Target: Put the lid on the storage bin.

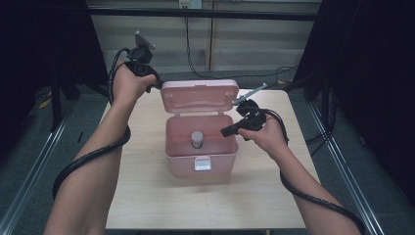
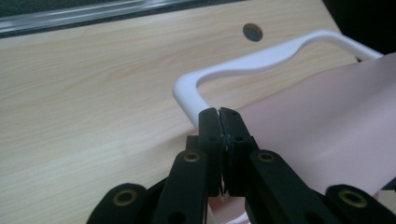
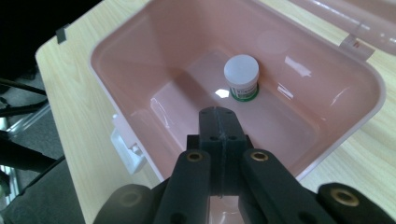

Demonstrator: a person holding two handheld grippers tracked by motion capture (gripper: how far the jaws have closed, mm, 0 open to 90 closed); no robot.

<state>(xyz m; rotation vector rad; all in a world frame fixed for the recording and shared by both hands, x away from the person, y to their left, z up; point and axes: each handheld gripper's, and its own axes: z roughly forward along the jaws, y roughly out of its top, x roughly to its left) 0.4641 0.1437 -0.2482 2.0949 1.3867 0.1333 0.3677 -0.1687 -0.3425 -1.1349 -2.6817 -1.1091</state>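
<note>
I have the left gripper (image 1: 155,81) up at the back left of the pink box (image 1: 201,164), its fingers (image 2: 208,122) closed together with no gap I can see. They sit right against the white carry handle (image 2: 261,58) where it meets the raised lid (image 1: 200,96). Whether they pinch the lid's edge or only press against it, I cannot tell from the left gripper view.

The right gripper (image 1: 226,131) hovers over the box's right rim, fingers (image 3: 211,126) shut tight on nothing. Below them a small jar (image 3: 241,77) with a white cap stands upright on the box floor, near the middle and clear of the walls.

My main worry is the lid. It stands nearly upright on its hinge, and if the left fingers slip off that smooth plastic, I expect it to drop forward onto the right gripper or the jar.

The second risk is the reach. With the right fingers shut, going down now would only knock the jar over; it would then roll on the glossy floor and be hard to pick up. They must open well before descending.

The box is light and sits loose on the table (image 1: 147,196), so a sideways push against a wall could slide it.
</note>
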